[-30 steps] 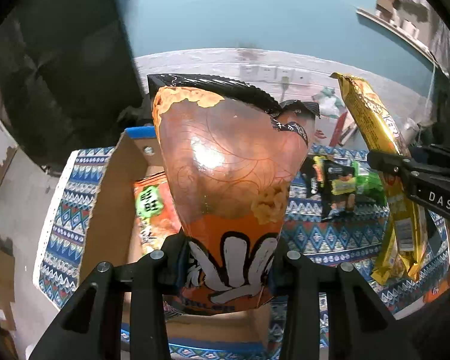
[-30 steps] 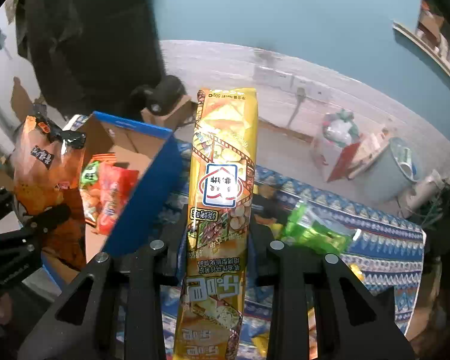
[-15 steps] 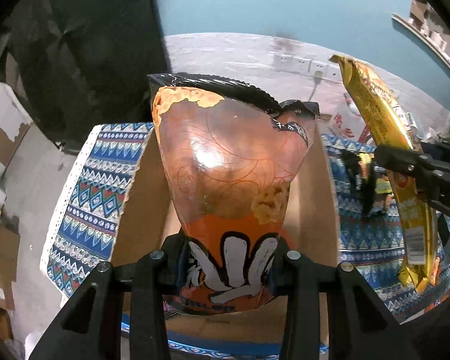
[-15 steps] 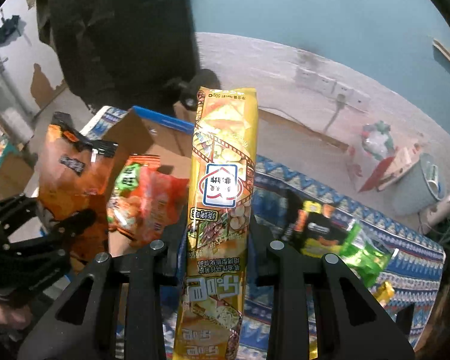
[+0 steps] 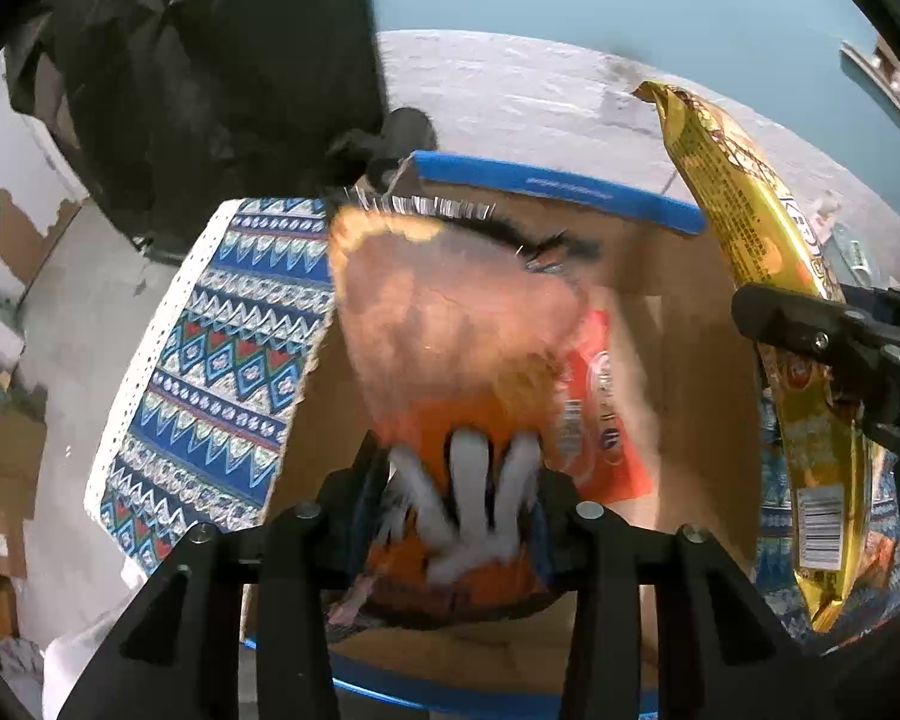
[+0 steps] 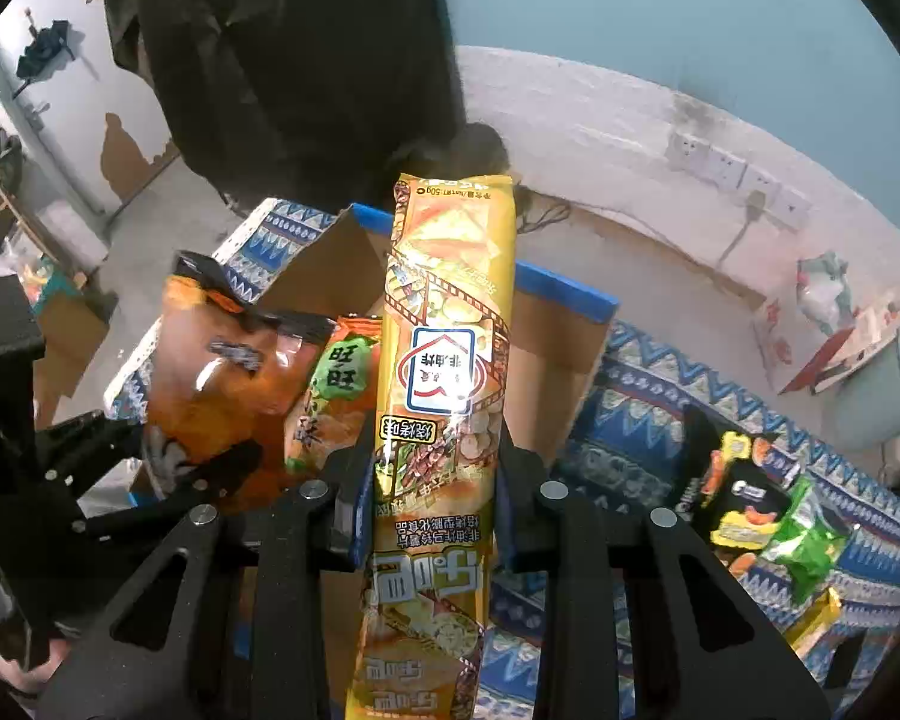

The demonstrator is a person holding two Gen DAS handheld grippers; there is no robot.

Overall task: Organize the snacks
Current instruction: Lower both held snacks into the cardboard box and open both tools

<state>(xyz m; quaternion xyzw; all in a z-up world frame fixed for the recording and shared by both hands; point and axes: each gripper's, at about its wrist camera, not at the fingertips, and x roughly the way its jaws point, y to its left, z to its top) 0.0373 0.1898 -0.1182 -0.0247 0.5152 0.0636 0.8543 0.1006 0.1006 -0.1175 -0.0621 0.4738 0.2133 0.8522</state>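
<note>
An orange snack bag with a white hand print hangs over the open cardboard box, blurred and sliding down between the fingers of my left gripper. The left jaws are opening and the pads no longer pinch the bag. My right gripper is shut on a long yellow snack packet, held upright beside the box. In the left wrist view that yellow packet and the right gripper show at the right. A red and green snack bag lies inside the box.
The box stands on a blue patterned cloth. More snack packs, a black and yellow one and a green one, lie on the cloth to the right. A dark coat hangs behind the box. A pale bucket stands far right.
Both grippers moved over the box. The orange bag, sharp and firmly pinched before, now blurs and has dropped lower between the left fingers. The yellow packet stays gripped.
</note>
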